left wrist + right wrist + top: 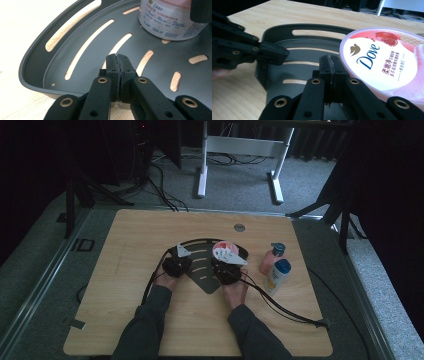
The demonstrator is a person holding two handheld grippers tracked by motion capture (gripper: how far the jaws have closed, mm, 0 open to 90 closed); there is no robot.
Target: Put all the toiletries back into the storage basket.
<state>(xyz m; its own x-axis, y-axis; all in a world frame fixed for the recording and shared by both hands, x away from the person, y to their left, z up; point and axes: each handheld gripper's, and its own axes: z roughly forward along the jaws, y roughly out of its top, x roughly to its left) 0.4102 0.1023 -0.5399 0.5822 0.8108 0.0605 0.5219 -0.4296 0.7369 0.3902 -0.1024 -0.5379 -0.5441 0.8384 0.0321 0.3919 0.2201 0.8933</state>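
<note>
A dark grey fan-shaped slotted tray [205, 281] lies in the middle of the wooden table. On its right part stands a Dove jar [226, 251] with a pink and white lid. My left gripper [183, 262] is over the tray's left side; its jaws [117, 62] are shut with nothing between them, just above the tray floor [75, 42], and the jar [170, 22] is ahead to the right. My right gripper [225, 266] is shut and empty [329, 66], close beside the jar [382, 60]. The left gripper [275, 53] hangs over the tray rim [277, 28].
To the right of the tray stand a pink bottle [271, 260] with a blue pump and a white bottle [278, 276] with a blue cap. Black cables trail from both grippers across the table [125, 285]. A round grommet [239, 227] sits near the far edge.
</note>
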